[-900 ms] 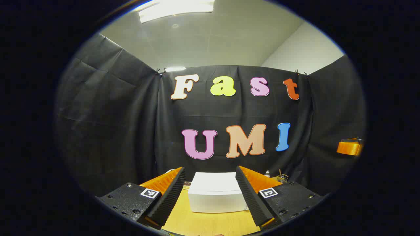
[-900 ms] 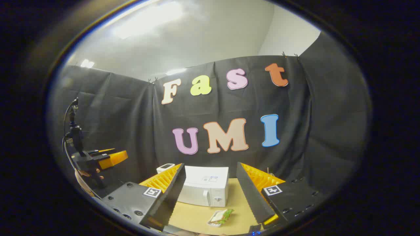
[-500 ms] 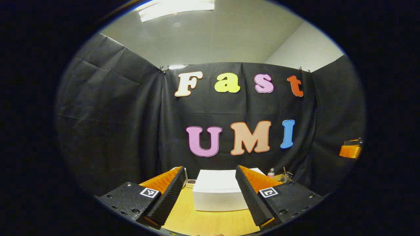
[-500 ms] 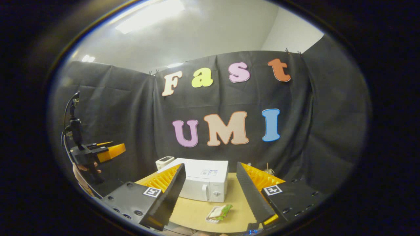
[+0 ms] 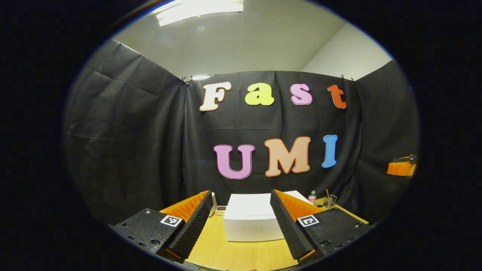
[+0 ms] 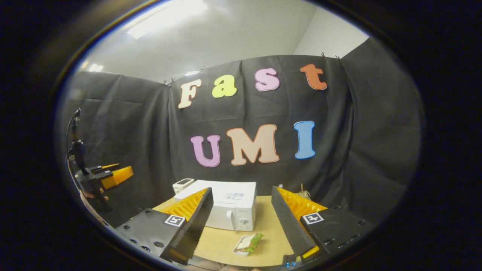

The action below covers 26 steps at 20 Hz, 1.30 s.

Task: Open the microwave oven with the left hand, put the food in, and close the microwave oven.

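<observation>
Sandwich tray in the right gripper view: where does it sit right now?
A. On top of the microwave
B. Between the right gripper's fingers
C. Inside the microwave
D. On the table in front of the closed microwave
D: the sandwich tray lies on the table just ahead of the microwave, whose door is shut.

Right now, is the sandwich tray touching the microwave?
Apart. The right gripper view shows bare table between the sandwich tray and the microwave.

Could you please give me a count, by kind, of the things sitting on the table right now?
Microwave oven: 1
Tray of food: 1
Small white device behind the oven: 1
Small bottle: 1
Glass holder with sticks: 1
Small dish: 1
Total: 6
</observation>
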Each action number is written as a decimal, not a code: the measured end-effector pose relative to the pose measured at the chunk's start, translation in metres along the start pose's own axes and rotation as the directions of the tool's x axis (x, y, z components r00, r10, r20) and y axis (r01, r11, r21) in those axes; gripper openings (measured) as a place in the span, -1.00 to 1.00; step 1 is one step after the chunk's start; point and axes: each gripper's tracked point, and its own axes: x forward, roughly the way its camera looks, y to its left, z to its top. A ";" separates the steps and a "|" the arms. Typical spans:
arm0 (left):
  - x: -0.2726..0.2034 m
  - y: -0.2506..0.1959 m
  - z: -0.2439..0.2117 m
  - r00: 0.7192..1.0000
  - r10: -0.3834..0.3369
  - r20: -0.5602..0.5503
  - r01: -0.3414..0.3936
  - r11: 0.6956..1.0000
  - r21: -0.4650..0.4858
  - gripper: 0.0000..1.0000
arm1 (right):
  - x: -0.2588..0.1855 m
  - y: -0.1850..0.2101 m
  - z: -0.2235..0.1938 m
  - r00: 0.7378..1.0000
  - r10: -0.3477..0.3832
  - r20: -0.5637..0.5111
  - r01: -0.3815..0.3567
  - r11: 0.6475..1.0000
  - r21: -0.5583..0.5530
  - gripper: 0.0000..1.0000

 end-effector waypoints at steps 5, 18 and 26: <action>0.005 -0.023 -0.026 0.996 -0.084 -0.010 0.084 0.996 -0.005 0.86 | 0.002 0.002 -0.006 1.000 0.009 -0.011 -0.009 1.000 0.004 0.92; 0.035 -0.078 -0.129 0.987 -0.162 0.011 0.161 0.986 0.042 0.89 | 0.010 -0.017 -0.019 1.000 0.000 0.007 0.000 1.000 0.030 0.92; 0.067 -0.153 -0.211 0.965 -0.262 -0.005 0.262 0.964 0.040 0.90 | 0.036 -0.048 -0.029 0.996 -0.057 0.069 0.058 0.998 -0.006 0.92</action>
